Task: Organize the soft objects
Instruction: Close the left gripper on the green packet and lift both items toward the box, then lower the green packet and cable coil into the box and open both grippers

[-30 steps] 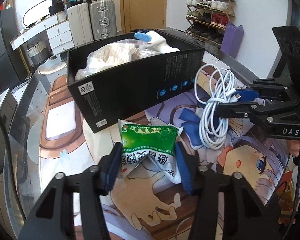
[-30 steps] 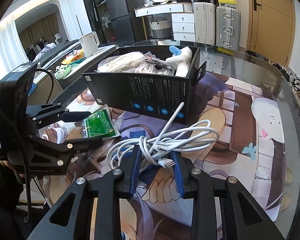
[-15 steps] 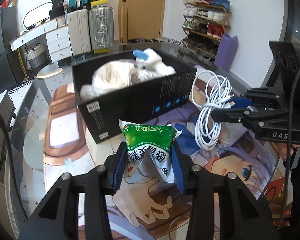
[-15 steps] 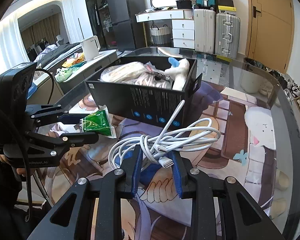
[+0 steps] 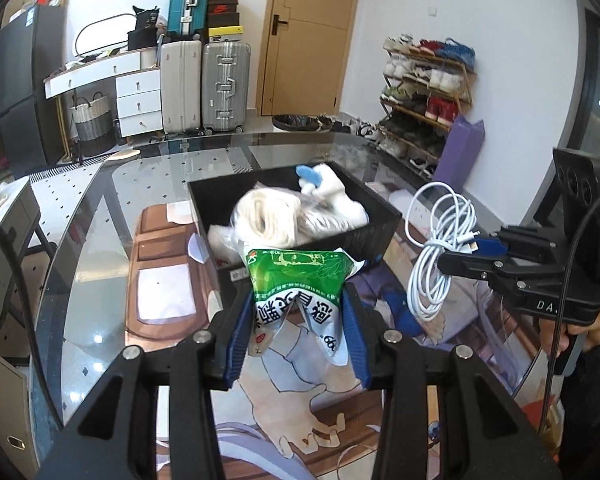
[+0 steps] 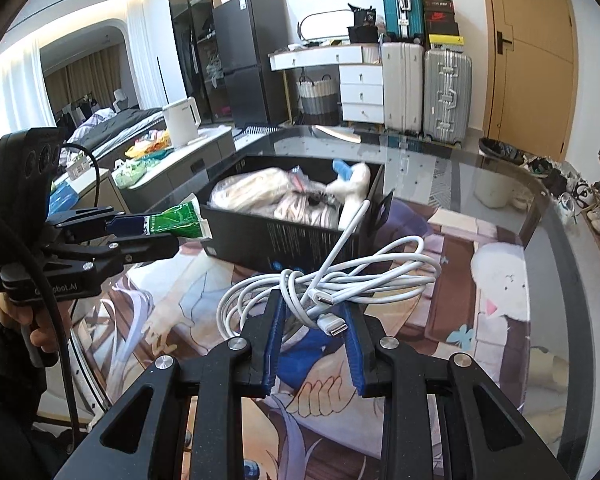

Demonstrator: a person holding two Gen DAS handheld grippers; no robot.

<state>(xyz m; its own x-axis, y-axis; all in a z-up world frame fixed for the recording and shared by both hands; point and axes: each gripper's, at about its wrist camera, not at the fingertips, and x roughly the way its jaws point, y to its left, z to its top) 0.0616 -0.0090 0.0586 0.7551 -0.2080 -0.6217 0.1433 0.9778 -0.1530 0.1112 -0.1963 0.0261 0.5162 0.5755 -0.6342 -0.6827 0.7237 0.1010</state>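
The box's contents are blurred: a pale bagged bundle point(image 5: 274, 216) and a white plush toy with a blue tip point(image 5: 332, 192) are all that can be made out inside the black box point(image 6: 296, 236), which sits near the far edge of the glass table point(image 5: 100, 216) over an anime-print mat point(image 6: 480, 280). Suitcases point(image 5: 224, 80) and a shoe rack point(image 5: 424, 84) line the walls. The left gripper point(image 5: 298, 332) has its jaws clamped on a green snack packet point(image 5: 298, 276), held aloft just before the box. The right gripper point(image 6: 314, 338) has its jaws pinching a coiled white cable point(image 6: 332, 280), lifted beside the box.
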